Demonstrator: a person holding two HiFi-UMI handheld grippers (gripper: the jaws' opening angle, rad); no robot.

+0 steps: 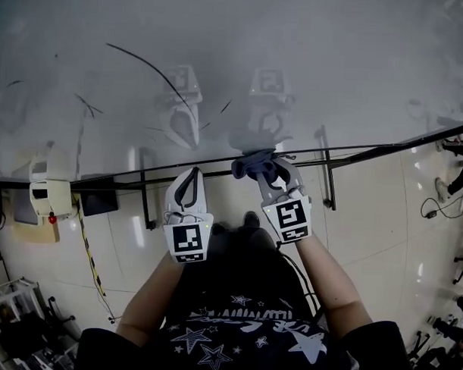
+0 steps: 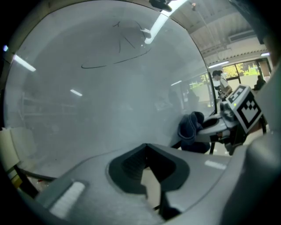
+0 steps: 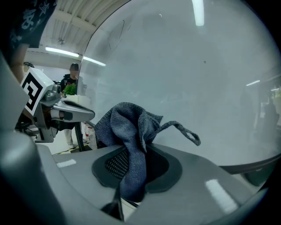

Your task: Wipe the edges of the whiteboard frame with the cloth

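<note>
The whiteboard fills the upper head view, and its black bottom frame edge slants across the middle. My right gripper is shut on a dark blue-grey cloth, which is bunched against that edge. In the right gripper view the cloth stands up out of the jaws next to the board. My left gripper hovers just left of it below the frame, shut with nothing in it. The left gripper view shows the cloth off to the right of its own jaws.
Dark pen strokes mark the board. A white box with a red button and a yellow-black cable sit at the left. A black stand leg hangs under the frame. A person's shoe shows at the right.
</note>
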